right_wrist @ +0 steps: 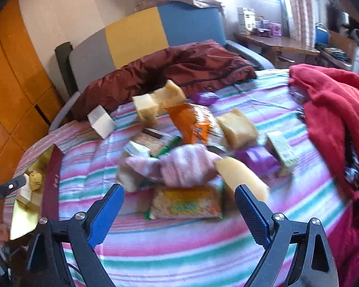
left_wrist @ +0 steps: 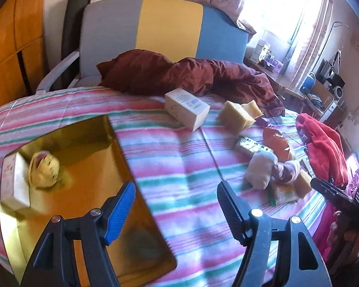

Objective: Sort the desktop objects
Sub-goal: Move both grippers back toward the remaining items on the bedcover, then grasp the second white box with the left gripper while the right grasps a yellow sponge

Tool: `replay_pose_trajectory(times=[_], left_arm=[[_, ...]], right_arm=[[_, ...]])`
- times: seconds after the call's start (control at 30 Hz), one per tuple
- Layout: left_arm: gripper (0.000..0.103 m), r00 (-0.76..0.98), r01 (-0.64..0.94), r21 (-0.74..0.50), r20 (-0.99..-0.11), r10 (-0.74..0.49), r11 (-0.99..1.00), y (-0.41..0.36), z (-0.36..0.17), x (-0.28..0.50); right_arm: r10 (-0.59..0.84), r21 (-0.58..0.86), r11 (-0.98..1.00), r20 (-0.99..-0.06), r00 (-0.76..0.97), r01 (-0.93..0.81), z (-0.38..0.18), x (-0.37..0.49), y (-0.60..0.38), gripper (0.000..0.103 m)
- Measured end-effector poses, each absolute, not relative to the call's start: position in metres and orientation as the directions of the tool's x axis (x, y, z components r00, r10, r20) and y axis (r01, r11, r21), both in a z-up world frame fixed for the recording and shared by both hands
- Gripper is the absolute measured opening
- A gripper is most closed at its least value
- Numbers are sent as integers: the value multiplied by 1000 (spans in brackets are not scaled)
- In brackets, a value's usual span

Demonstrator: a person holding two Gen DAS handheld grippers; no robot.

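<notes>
In the left wrist view, the left gripper [left_wrist: 176, 205] is seen wide open with nothing between its fingers, held above the striped bed [left_wrist: 179, 157]. Just below and to its left the gold tray [left_wrist: 100, 141] is seen, with a small white box [left_wrist: 14, 181] and a yellow bundle [left_wrist: 44, 169] already lying in it. The pile of loose things is found far off to the right of this gripper: a white carton [left_wrist: 186, 108], two pale blocks [left_wrist: 239, 113], an orange packet [left_wrist: 276, 143] and a rolled cloth [left_wrist: 270, 169]. In the right wrist view, the right gripper [right_wrist: 177, 212] is also seen wide open and empty. The pile lies straight ahead of it and close. A flat noodle packet [right_wrist: 186, 203] is seen right between its two fingers and just past their tips, with its long side running across, from one finger toward the other. A pale wedge [right_wrist: 241, 179] lies just beside the right finger. The pile is judged to be nearer the right gripper, and the tray nearer the left one. For a grip on the noodle packet, its short side would likely have to be taken.
</notes>
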State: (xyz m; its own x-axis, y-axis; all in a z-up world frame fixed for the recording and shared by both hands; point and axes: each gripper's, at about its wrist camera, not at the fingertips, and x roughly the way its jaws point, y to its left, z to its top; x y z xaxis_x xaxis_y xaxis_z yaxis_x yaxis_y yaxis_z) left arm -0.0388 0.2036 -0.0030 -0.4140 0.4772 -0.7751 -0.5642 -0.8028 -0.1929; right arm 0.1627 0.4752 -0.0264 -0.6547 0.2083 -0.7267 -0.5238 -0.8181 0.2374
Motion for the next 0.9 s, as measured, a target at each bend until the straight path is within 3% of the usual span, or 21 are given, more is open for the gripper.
replay_pose_trajectory(times=[0.3, 0.37, 0.43, 0.63, 0.9], left_arm=[[73, -332, -542, -278, -796, 506, -793, 265, -10, -110], [83, -317, -513, -293, -809, 495, -807, 278, -16, -129], [83, -277, -496, -329, -817, 506, -804, 294, -25, -149], [85, -197, -318, -438, -837, 511, -841, 328, -56, -212], [86, -208, -267, -365, -882, 423, -892, 364, -81, -244]], right_arm=[[166, 258, -845, -706, -689, -469, -23, 131, 474, 95], [174, 245, -850, -706, -687, -467, -24, 128, 476, 96], [167, 252, -848, -706, -688, -465, -26, 127, 481, 96], [166, 229, -863, -713, -681, -450, -29, 117, 491, 97], [120, 232, -898, -688, -716, -374, -16, 86, 497, 97]])
